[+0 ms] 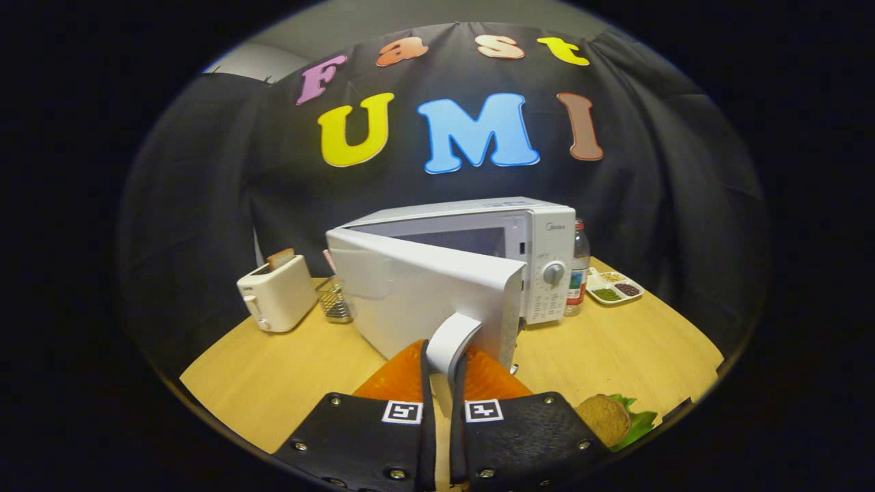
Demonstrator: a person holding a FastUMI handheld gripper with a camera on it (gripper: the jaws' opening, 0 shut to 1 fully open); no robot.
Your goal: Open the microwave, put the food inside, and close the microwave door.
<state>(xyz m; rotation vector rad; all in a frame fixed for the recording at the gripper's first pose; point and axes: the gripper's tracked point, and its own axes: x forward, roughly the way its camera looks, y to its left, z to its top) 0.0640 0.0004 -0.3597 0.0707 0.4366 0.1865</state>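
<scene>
A white microwave (519,225) stands on the wooden table (615,348) with its door (424,294) swung well open toward me. The door's white handle (451,342) sits between my orange fingers (403,376), and my gripper (444,372) is shut on it. The food, a burger with lettuce (608,418), lies on the table just right of my gripper. The inside of the microwave is mostly hidden behind the open door.
A white toaster (277,292) with a slice in it stands at the left, a small wire basket (333,299) beside it. Right of the microwave are a bottle (580,270) and a divided dish of spices (614,287).
</scene>
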